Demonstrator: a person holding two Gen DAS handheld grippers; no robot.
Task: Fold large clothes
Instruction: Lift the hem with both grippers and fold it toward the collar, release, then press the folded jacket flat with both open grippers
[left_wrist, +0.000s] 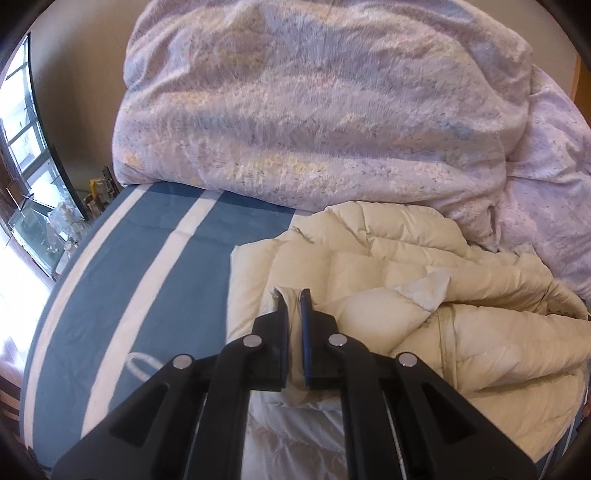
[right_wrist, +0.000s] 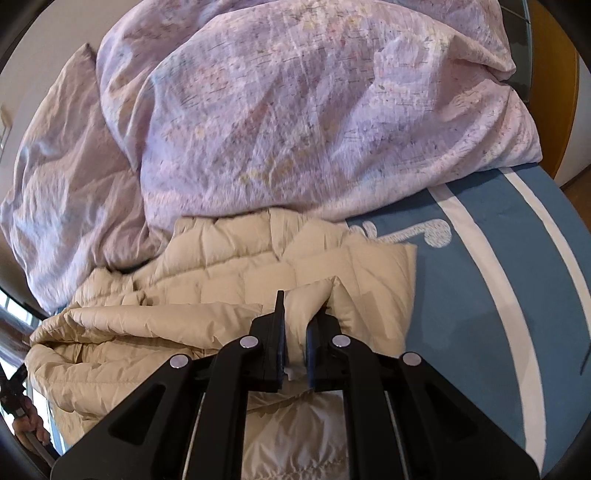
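- We see the cream quilted down jacket (left_wrist: 388, 266) bunched on the bed, lying on the blue sheet (left_wrist: 147, 258) with white stripes; its far edge touches the lilac duvet (left_wrist: 314, 103).
- In the right wrist view the same jacket (right_wrist: 229, 273) sits against the duvet (right_wrist: 295, 122), with its right edge over the sheet (right_wrist: 480, 288) just beside a white embroidered mark (right_wrist: 424, 232).
- Our left gripper (left_wrist: 294, 299) is closed narrow on a raised fold of the jacket; fabric fills the gap between the blue pads (left_wrist: 305, 314).
- Our right gripper (right_wrist: 301, 312) is likewise pinched on a puffed ridge of jacket, with cloth between the fingers (right_wrist: 279, 314); the right finger's tip is partly buried in fabric.
- A white inner label (left_wrist: 424, 290) shows on the jacket, right of the left gripper.
- Paler lining (right_wrist: 306, 424) lies beneath the right gripper's body.
- The duvet is heaped high across the far side of the bed, wrinkled, with a faint floral print.
- A window (left_wrist: 22, 122) and a cluttered shelf (left_wrist: 55, 229) sit past the bed's left edge in the left wrist view.
- A wooden panel (right_wrist: 565, 110) stands past the bed's far right corner in the right wrist view.
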